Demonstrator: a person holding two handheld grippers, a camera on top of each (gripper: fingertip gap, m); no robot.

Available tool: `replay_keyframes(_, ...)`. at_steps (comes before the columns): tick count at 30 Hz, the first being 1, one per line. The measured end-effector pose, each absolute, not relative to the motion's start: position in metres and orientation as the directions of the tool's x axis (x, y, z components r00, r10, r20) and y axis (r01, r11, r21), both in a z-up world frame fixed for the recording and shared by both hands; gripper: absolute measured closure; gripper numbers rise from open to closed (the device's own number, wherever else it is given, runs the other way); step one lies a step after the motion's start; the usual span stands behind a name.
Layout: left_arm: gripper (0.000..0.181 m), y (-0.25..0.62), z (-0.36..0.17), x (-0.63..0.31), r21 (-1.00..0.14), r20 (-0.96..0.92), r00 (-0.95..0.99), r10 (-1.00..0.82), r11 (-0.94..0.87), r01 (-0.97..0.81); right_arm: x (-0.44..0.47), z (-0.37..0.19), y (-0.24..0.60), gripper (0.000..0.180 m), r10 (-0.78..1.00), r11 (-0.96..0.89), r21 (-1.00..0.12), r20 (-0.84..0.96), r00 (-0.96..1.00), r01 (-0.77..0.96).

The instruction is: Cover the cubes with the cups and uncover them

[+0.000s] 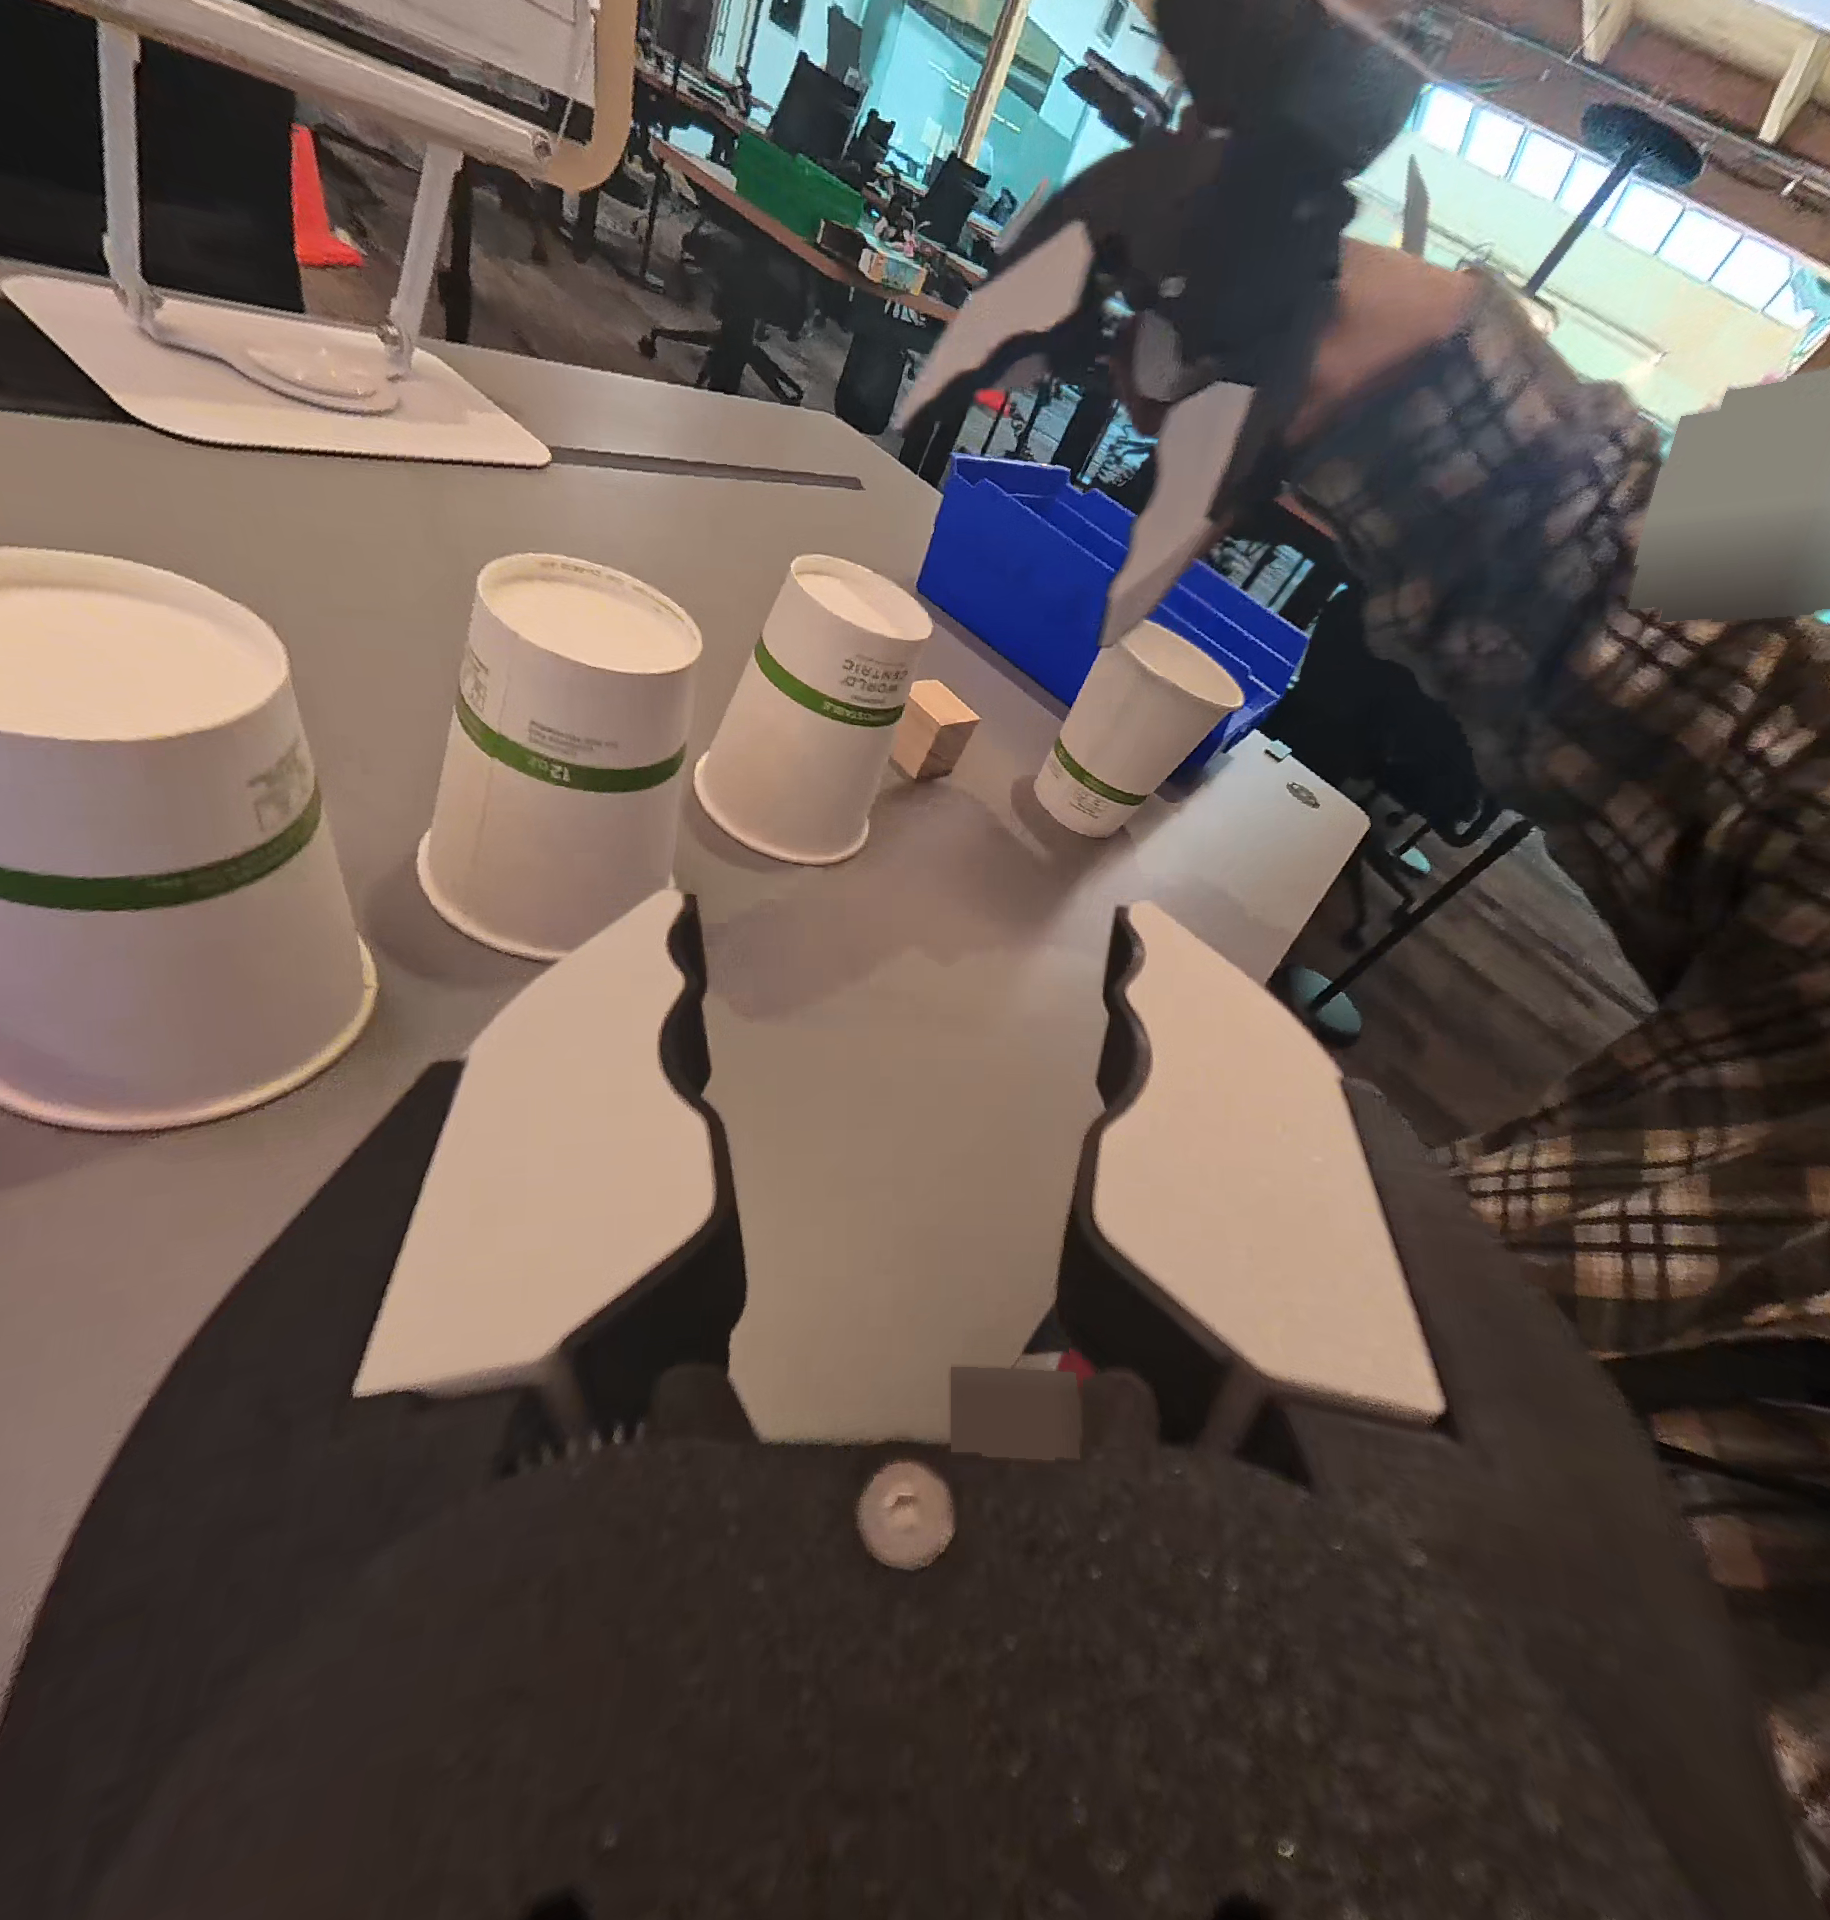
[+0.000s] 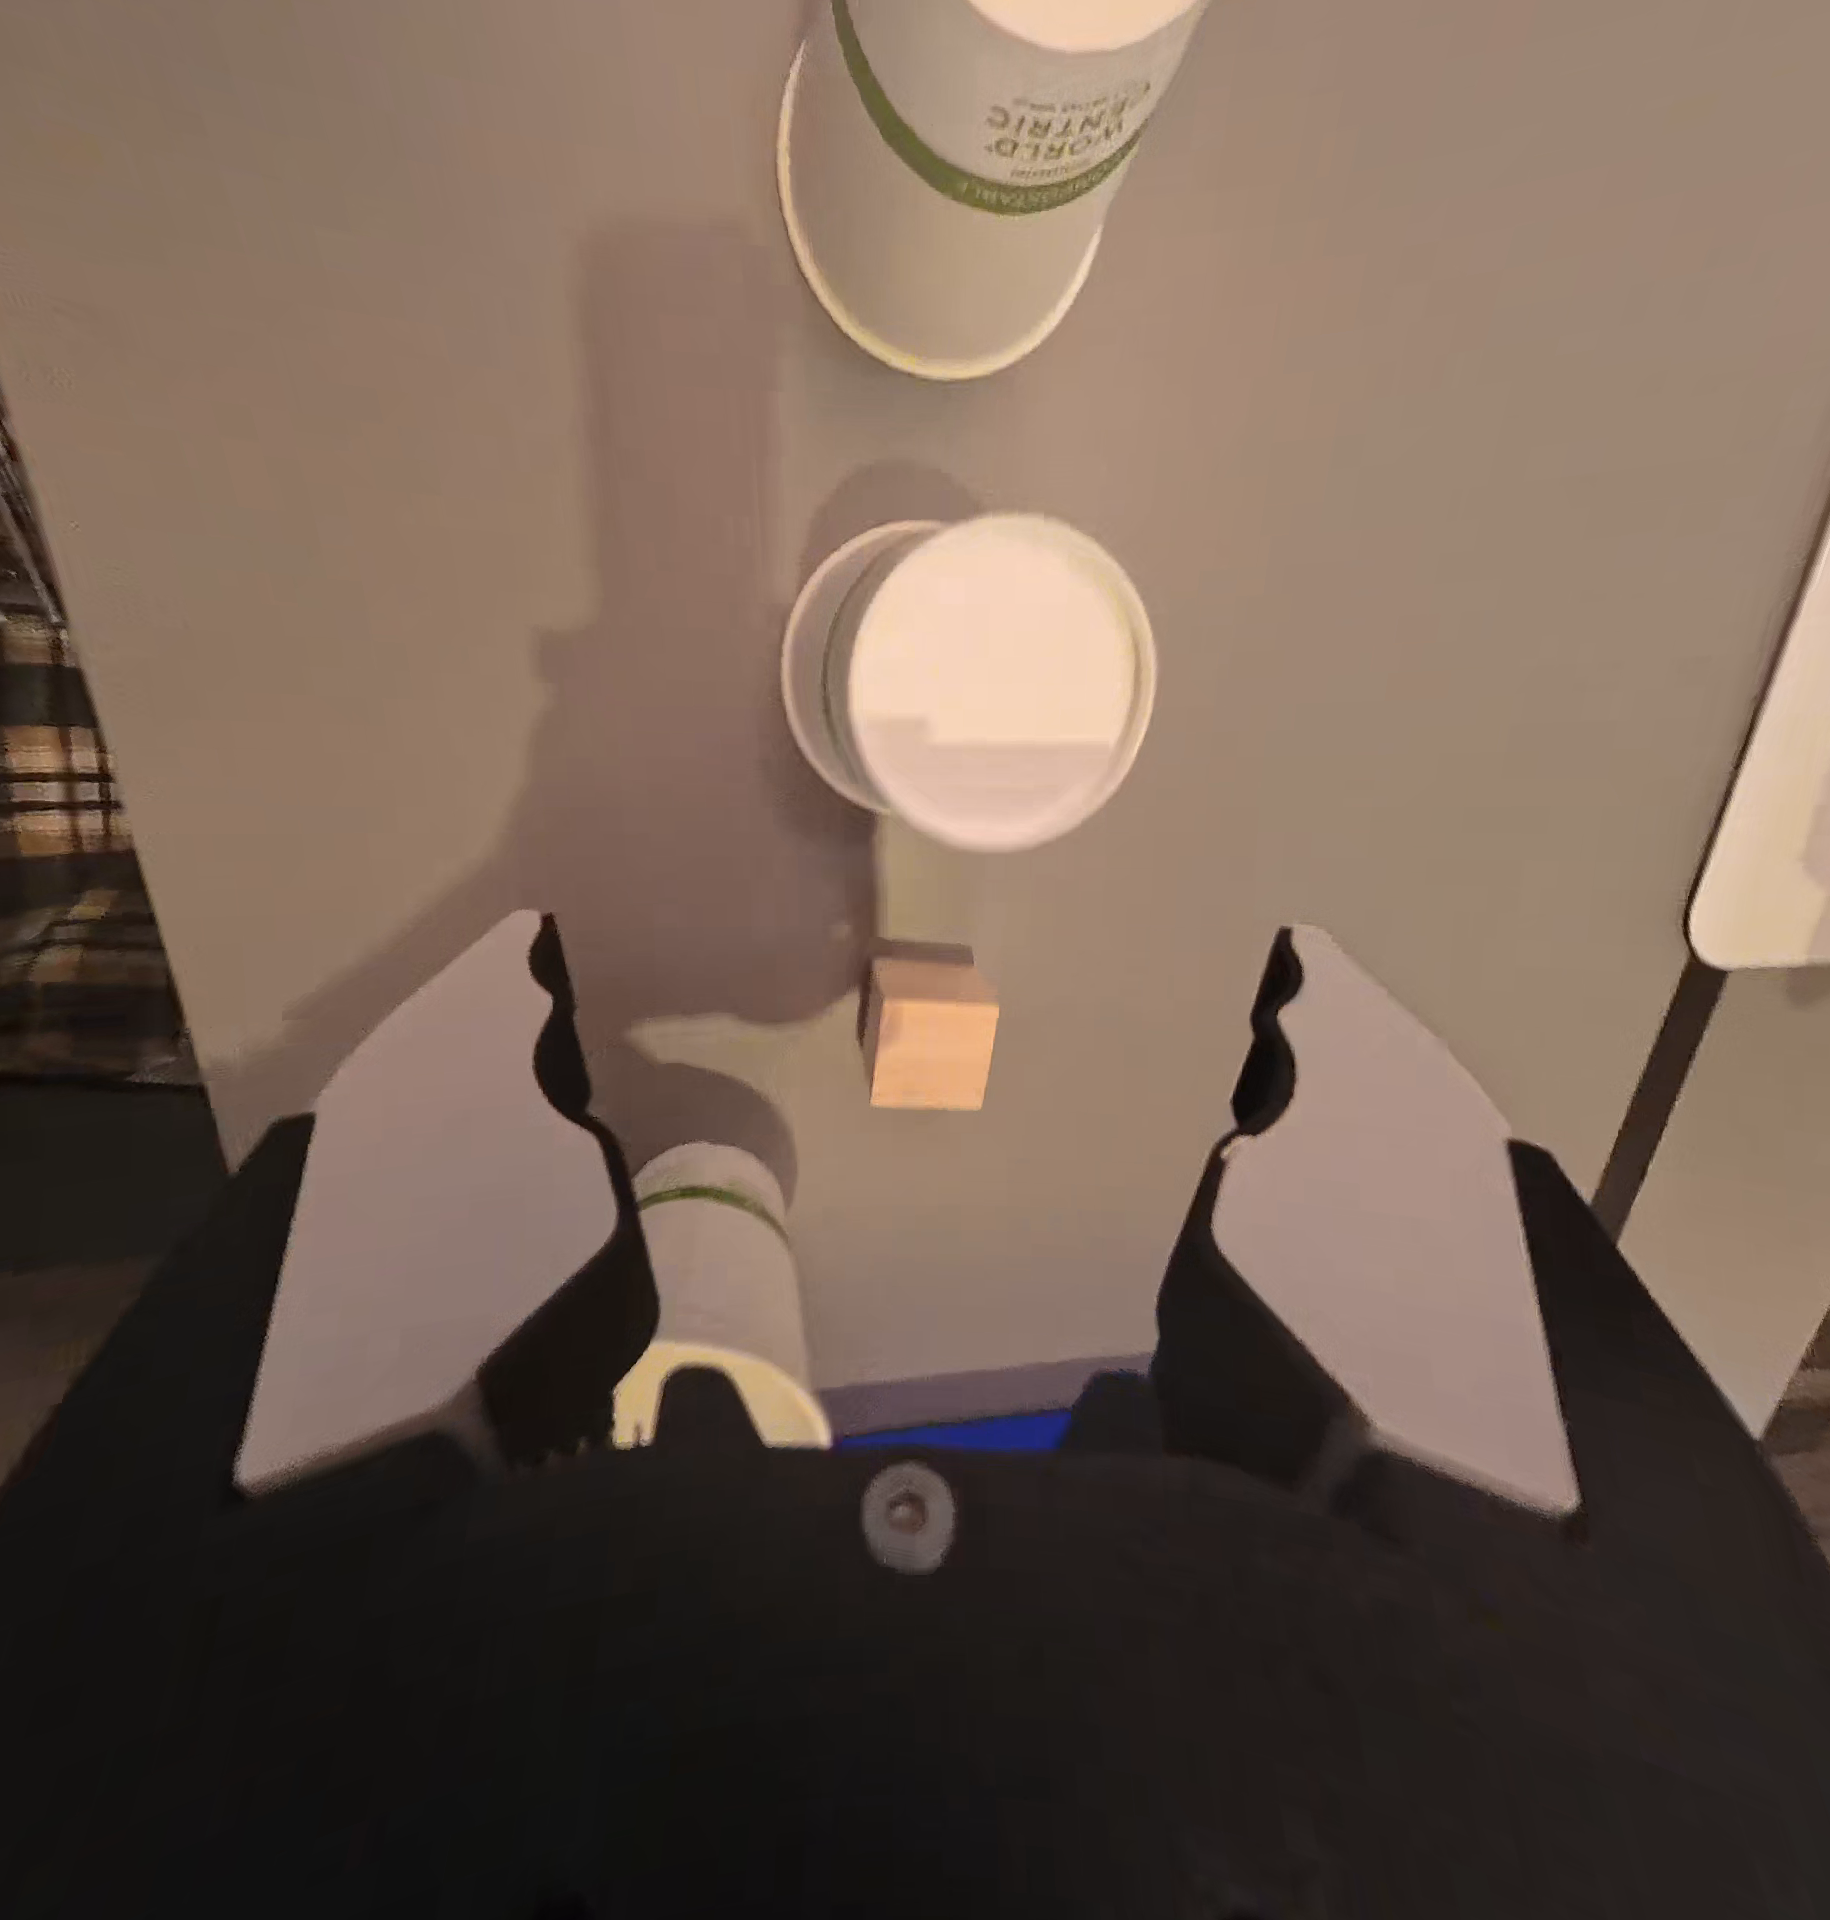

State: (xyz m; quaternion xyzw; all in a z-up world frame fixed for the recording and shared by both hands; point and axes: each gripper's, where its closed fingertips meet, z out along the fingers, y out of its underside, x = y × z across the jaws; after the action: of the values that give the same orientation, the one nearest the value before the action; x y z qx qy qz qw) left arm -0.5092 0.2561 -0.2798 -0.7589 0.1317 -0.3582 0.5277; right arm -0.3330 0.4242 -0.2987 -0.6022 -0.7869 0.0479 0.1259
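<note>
A: What are the tools doing?
B: The left tool [image 1: 906,940] is hanging wide open, holding nothing. The right tool [image 2: 916,956] is gaping open too, up over the bench [image 2: 371,520].
A: Where's the cube [image 2: 930,1044]?
B: Sitting bare between the right tool's tips, just before an upside-down cup [image 2: 968,681]. An upright cup [image 2: 724,1288] is standing beside its left finger.

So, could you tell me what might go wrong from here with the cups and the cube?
1. The upright cup stands near the table edge; a nudge from the open right gripper above it could tip it off.
2. The exposed cube sits close beside an inverted cup, so reaching for either might knock the other.
3. The inverted cups stand close together, so the open left gripper might brush a neighbour.
</note>
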Motion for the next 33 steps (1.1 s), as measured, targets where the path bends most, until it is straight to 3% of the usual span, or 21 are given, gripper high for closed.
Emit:
replay_keyframes(12, 0.108, 0.255, -0.297, -0.501, -0.870, 0.460, 0.653, -0.601, -0.453, 0.196, -0.371, -0.363, 0.437, 0.062, 0.961, 0.275, -0.015, -0.020, -0.275, 0.961)
replay_keyframes(20, 0.109, 0.259, -0.298, -0.499, -0.864, 0.479, 0.638, -0.604, -0.452, 0.221, -0.370, -0.377, 0.439, 0.083, 0.968, 0.244, 0.040, -0.066, -0.241, 0.969)
replay_keyframes(29, 0.112, 0.280, -0.266, -0.493, -0.878, 0.473, 0.626, -0.620, -0.390, 0.278, -0.370, -0.323, 0.443, 0.090, 0.981, 0.184, -0.133, -0.037, -0.191, 0.974)
replay_keyframes(33, 0.114, 0.300, -0.236, -0.487, -0.867, 0.499, 0.578, -0.646, -0.359, 0.346, -0.367, -0.274, 0.443, 0.090, 0.992, 0.119, -0.370, 0.009, -0.125, 0.921)
